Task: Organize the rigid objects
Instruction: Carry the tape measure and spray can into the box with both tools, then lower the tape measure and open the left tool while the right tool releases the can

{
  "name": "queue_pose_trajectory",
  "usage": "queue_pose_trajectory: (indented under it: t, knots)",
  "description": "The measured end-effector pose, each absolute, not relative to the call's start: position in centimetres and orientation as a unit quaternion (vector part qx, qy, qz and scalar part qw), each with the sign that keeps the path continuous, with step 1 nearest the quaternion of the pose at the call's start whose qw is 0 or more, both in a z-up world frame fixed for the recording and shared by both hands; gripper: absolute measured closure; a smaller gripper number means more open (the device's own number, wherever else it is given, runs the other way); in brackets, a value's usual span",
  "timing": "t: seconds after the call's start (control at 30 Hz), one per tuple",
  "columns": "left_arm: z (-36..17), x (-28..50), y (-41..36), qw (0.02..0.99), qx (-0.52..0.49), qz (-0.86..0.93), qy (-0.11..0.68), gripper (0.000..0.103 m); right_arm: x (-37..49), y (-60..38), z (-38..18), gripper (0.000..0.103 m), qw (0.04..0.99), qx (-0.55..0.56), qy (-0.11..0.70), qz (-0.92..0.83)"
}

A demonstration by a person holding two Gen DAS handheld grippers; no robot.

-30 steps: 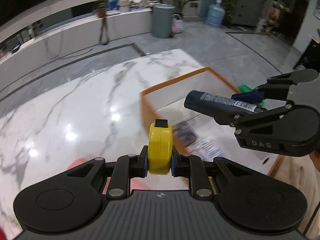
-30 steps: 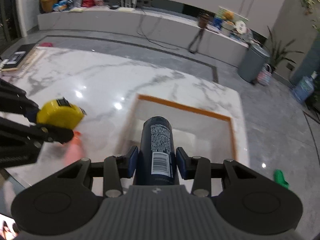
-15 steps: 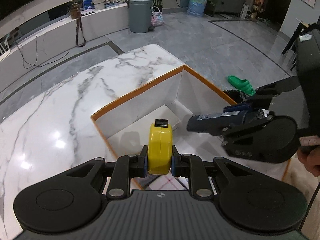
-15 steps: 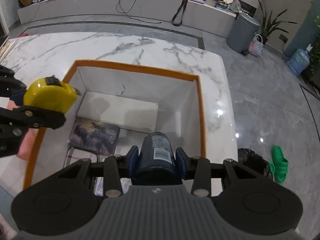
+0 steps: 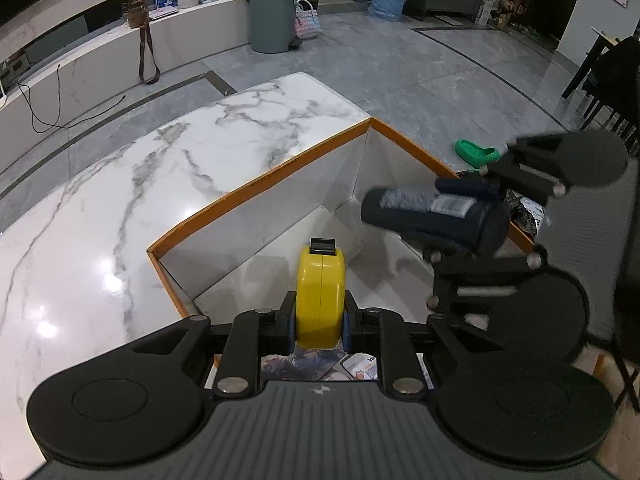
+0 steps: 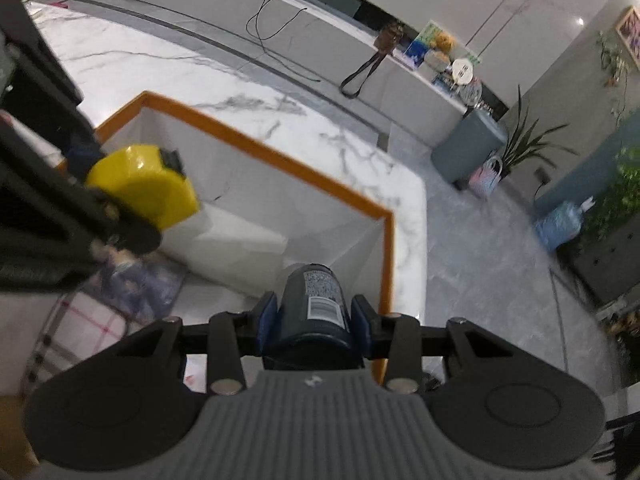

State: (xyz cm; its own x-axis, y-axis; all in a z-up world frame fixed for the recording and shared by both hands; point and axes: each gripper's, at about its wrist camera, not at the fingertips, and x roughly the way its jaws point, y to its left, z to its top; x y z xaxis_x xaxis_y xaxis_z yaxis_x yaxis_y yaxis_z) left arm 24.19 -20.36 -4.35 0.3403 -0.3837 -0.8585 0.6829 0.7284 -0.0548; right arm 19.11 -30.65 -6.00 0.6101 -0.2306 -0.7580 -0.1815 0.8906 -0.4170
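My left gripper [image 5: 319,322] is shut on a yellow tape measure [image 5: 320,296], held above the inside of a white box with an orange rim [image 5: 256,184]. My right gripper [image 6: 312,316] is shut on a dark blue can [image 6: 316,304] with a barcode label, held over the box's far right corner [image 6: 384,216]. In the left wrist view the can [image 5: 432,216] and right gripper [image 5: 496,220] show at the right above the box. In the right wrist view the tape measure [image 6: 144,188] shows at the left.
The box stands on a white marble table [image 5: 120,184] and holds a white flat box [image 6: 228,240], a dark picture book [image 6: 136,284] and a checked item [image 6: 84,320]. A green slipper [image 5: 476,154] lies on the floor beyond.
Both grippers have moved from beside the box to over it and lower into it. The can now points toward the box's far right corner. Both still hold their objects.
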Motion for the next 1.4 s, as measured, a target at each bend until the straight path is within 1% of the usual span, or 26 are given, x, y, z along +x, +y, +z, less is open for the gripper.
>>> queue_pose_trajectory:
  t: [0.1,0.23,0.37,0.53,0.77,0.83,0.93,0.97,1.27,1.4]
  knots:
    - [-4.5,24.1,-20.4,0.802,0.163,-0.330,0.470,0.080,20.3,-31.4,-6.6,0.063,0.872,-0.216,0.439,0.000]
    - [-4.9,24.2,-20.3,0.799,0.169,-0.327,0.475,0.080,21.4,-31.4,-8.2,0.063,0.868,-0.221,0.444,0.003]
    - [-5.1,24.3,-20.5,0.797,0.171,-0.331,0.474,0.080,22.0,-32.2,-9.2,0.063,0.857,-0.202,0.473,0.006]
    - [-5.3,24.3,-21.1,0.793,0.171,-0.341,0.475,0.080,22.1,-31.7,-9.8,0.063,0.842,-0.243,0.479,0.034]
    - [-6.2,24.3,-21.7,0.782,0.160,-0.332,0.502,0.080,22.1,-32.0,-9.4,0.063,0.845,-0.243,0.475,0.044]
    - [-6.4,24.4,-21.9,0.779,0.150,-0.336,0.507,0.080,21.7,-32.1,-9.0,0.062,0.845,-0.237,0.477,0.051]
    - [-6.9,24.9,-22.4,0.774,0.131,-0.340,0.519,0.080,20.9,-32.1,-8.5,0.056,0.845,-0.242,0.473,0.065]
    - [-7.1,25.0,-22.6,0.772,0.123,-0.342,0.522,0.080,20.5,-32.0,-8.4,0.056,0.844,-0.248,0.471,0.071]
    - [-9.7,26.6,-24.4,0.750,0.067,-0.343,0.561,0.081,19.1,-32.0,-8.5,0.056,0.835,-0.288,0.458,0.096]
    - [-10.7,27.2,-24.3,0.744,0.058,-0.340,0.573,0.081,19.0,-32.3,-9.0,0.055,0.833,-0.282,0.465,0.103]
